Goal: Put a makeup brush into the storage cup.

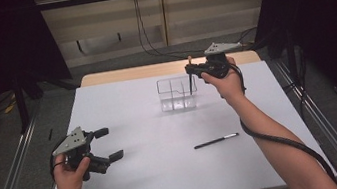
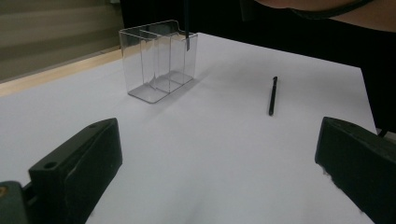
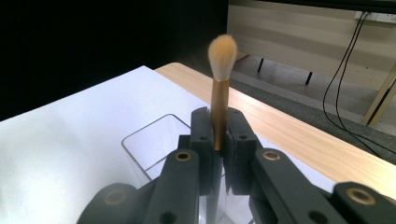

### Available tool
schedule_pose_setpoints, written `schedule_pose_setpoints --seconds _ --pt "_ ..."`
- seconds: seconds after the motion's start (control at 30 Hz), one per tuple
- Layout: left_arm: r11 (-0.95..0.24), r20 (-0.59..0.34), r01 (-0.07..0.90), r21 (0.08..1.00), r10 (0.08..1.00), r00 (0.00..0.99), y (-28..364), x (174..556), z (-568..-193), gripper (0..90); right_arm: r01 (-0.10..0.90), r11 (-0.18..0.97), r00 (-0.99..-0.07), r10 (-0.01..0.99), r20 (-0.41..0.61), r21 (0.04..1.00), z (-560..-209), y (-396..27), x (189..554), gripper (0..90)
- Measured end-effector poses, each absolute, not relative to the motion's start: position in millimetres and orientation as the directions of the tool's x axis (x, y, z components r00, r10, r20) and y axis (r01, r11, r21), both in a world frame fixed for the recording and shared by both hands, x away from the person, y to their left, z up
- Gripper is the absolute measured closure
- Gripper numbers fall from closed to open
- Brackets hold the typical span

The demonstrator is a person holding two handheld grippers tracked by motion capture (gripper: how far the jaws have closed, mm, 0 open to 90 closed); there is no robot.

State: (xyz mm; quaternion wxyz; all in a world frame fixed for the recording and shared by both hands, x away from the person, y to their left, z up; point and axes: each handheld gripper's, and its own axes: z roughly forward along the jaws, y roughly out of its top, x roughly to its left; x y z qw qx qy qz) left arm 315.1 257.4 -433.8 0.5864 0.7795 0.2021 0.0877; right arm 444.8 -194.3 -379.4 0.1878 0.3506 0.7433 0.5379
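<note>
Holding the brush upright, bristles up and its dark handle pointing straight down, I have its lower tip hanging at the rim of the clear organizer, over the compartment at the box's right-hand end as the high view shows it. In the left gripper view that tip sits just at the top edge of the far end cell, so the long axis already lines up with the opening; I judge the coming move to be a plain straight descent, with little sideways correction needed. My right gripper has its jaws clamped tight on the gold ferrule, well above the box. A second slim black pen-like tool lies flat on the white table, well apart from the organizer, toward me and on the right side, its length running roughly left to right. My left gripper rests low near the table's left front, jaws spread wide with nothing between them, clearly farther from both the box and the lying tool than my right.
</note>
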Motion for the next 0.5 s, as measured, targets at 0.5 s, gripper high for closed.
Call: schedule_pose_setpoints --seconds 0.5 --pt "-0.231 -0.1 0.212 0.95 0.417 0.904 257.3 314.9 -433.8 0.7 0.324 0.173 -0.682 0.725 0.103 0.93 -382.2 -196.9 443.3 83.8"
